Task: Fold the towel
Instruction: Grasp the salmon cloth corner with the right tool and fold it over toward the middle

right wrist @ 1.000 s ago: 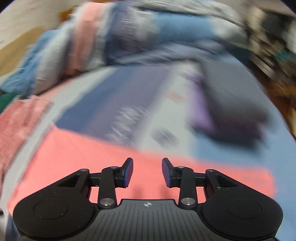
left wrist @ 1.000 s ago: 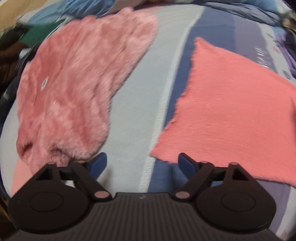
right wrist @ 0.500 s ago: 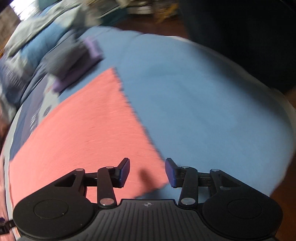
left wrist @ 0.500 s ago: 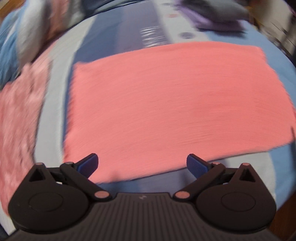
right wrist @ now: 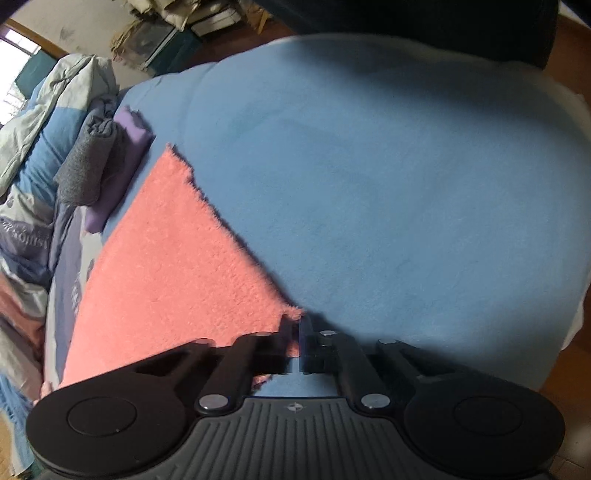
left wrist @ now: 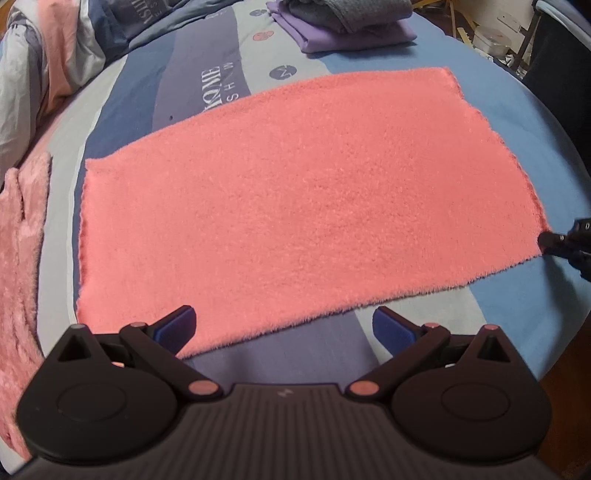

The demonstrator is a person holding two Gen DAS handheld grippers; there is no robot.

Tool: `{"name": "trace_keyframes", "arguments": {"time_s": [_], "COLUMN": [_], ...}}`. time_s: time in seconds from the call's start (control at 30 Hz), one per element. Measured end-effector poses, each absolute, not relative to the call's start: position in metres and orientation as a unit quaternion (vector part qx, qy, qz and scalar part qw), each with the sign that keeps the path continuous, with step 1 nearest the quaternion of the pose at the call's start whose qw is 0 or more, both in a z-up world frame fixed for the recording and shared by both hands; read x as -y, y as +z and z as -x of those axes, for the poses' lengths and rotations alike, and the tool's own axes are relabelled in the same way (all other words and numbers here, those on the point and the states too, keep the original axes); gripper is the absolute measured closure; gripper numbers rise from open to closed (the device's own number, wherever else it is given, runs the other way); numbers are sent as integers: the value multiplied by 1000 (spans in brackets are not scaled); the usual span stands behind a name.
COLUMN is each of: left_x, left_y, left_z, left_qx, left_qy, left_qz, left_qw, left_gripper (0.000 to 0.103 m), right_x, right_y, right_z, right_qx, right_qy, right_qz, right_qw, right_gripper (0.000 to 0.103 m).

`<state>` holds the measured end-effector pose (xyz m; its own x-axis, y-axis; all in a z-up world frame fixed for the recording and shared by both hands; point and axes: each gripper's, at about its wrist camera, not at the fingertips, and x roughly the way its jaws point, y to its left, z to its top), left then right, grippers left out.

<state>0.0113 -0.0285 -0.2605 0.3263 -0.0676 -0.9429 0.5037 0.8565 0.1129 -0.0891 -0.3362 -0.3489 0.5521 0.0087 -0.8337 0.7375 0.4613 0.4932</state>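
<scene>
On the bed point(left wrist: 517, 325), over the striped cover, the coral towel point(left wrist: 295, 192) is lying spread flat in one layer, its long side running left to right across the left wrist view. We are seeing no fold in it, so it is lying as a towel lies when it is opened out. Flat like this, its corners are easy to reach, and we think this is why it is placed so.

Beyond its far edge a folded purple and grey stack point(left wrist: 343, 22) is resting, and a fluffy pink cloth point(left wrist: 22, 258) is lying at the left, both apart from the towel.

We are holding the right gripper point(right wrist: 300, 341) low at the near right corner of the towel; its fingers are clenched together with the fluffy corner pinched between them. We judge that this grip is for lifting that corner.

Our left gripper point(left wrist: 282, 328) is hanging over the near edge, closer to the left corner, with its fingers spread wide and holding nothing. It seems placed for taking the matching corner.
</scene>
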Motion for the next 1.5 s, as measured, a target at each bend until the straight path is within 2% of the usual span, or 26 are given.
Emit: {"name": "trace_keyframes", "arguments": {"time_s": [0.17, 0.37, 0.53, 0.8, 1.0, 1.13, 1.3, 1.5], "left_x": [39, 90, 105, 2, -109, -168, -210, -227], "left_y": [-255, -262, -267, -271, -265, -268, -275, -290], "left_z": [0, 36, 42, 36, 35, 41, 56, 56], "left_qx": [-521, -440, -454, -514, -535, -547, -557, -574], "left_qy": [-252, -357, -353, -251, -150, -100, -73, -68], "left_qz": [-213, -308, -292, -233, -176, -145, -128, -112], "left_qw": [787, 764, 764, 786, 813, 819, 817, 809], "left_gripper": [0, 0, 0, 0, 0, 0, 0, 0], "right_x": [336, 334, 322, 257, 132, 52, 0, -38], "right_y": [-335, -310, -286, -275, -271, -287, -309, -328], "right_z": [89, 79, 55, -32, -89, -102, -105, -102], "right_qx": [-387, -367, -369, -397, -426, -467, -516, -563], "right_qy": [-229, -194, -151, -53, 124, 198, 227, 247], "right_qz": [-479, -486, -439, -363, -293, -241, -187, -136], "right_qw": [754, 769, 805, 841, 847, 828, 805, 777], "right_gripper": [99, 99, 99, 99, 99, 99, 99, 98]}}
